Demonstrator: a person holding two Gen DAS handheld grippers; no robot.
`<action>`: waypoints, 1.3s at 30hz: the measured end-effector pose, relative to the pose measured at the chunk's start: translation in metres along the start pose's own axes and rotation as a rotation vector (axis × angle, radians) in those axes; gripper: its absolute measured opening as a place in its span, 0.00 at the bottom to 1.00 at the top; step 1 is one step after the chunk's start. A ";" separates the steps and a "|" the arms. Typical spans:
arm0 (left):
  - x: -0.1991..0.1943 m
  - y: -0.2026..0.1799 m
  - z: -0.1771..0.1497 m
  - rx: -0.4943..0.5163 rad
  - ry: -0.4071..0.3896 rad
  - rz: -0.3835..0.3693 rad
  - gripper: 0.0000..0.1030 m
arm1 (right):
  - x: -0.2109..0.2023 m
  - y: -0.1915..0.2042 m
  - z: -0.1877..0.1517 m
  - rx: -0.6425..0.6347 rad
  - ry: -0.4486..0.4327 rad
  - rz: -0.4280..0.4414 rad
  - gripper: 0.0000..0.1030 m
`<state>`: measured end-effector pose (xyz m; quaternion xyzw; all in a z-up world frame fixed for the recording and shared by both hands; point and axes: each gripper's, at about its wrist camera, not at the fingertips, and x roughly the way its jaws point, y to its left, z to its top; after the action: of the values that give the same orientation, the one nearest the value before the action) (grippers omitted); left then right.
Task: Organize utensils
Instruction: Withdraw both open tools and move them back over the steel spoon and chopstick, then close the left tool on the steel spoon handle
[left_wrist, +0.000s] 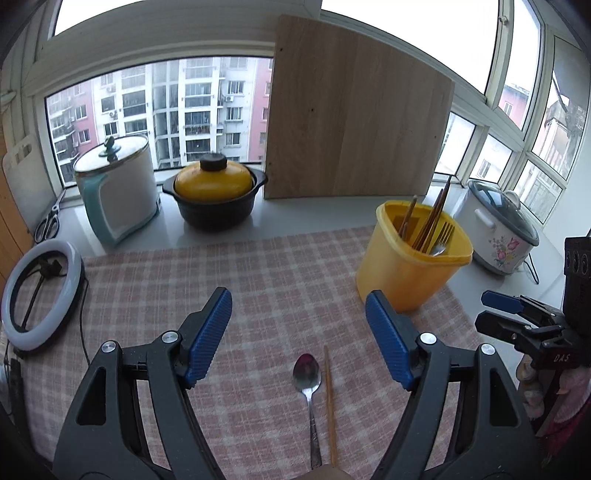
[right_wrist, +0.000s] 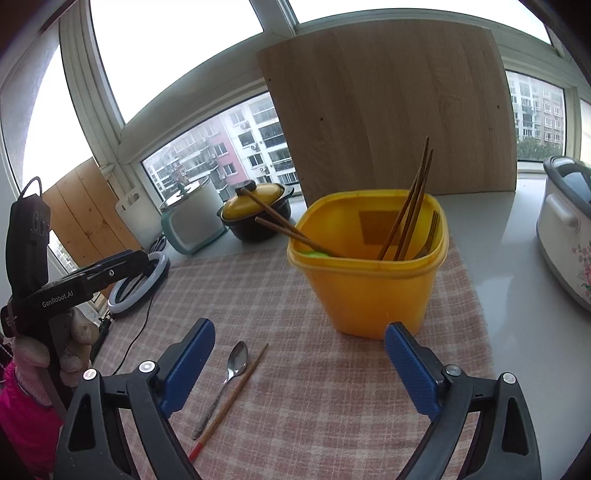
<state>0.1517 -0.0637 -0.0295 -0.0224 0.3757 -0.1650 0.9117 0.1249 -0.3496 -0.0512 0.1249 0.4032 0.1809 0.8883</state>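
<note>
Yellow plastic marks the utensil holder (left_wrist: 410, 258), a square tub standing upright on a pink checked cloth (left_wrist: 258, 277) that covers the worktop (left_wrist: 314, 214). Inside it, brown chopsticks (right_wrist: 410, 210) lean against the far wall beside a metal fork (right_wrist: 430, 236), and two more chopsticks rest slanted over the near-left rim.

On the cloth in front of the holder lie a metal spoon (left_wrist: 308, 391) and a single wooden chopstick (left_wrist: 330, 402), side by side and almost parallel, the spoon's bowl toward the holder. From the right wrist view the chopstick's near end is red.

The left hand-held gripper (left_wrist: 299, 339) hangs above the cloth with its blue-padded jaws wide apart and nothing between the pads; the spoon and chopstick appear in the gap below, clear of both fingers. The right hand-held gripper (right_wrist: 301, 365) is likewise spread wide and holds nothing, its right finger close to the base of the holder and the spoon and chopstick just inside its left finger. Each gripper shows at the edge of the other's view, held in a gloved hand (right_wrist: 74, 343).

Behind the cloth a wooden board (left_wrist: 354, 118) leans upright against the window. To its left stand a black pot with a yellow lid (left_wrist: 214, 199) and a white kettle (left_wrist: 118, 188); a ring light (left_wrist: 40, 295) lies at the cloth's left edge, and a flowered rice cooker (left_wrist: 498, 229) stands to the right.
</note>
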 end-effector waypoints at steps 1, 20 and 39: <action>0.003 0.003 -0.006 -0.004 0.021 -0.002 0.73 | 0.005 -0.001 -0.003 0.012 0.024 0.016 0.86; 0.093 0.000 -0.072 0.059 0.339 -0.074 0.39 | 0.047 -0.013 -0.047 0.155 0.205 0.079 0.46; 0.137 -0.017 -0.075 0.207 0.397 -0.063 0.33 | 0.042 -0.024 -0.058 0.199 0.208 0.037 0.46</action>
<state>0.1863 -0.1169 -0.1734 0.0924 0.5277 -0.2324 0.8118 0.1119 -0.3493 -0.1260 0.2004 0.5069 0.1685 0.8213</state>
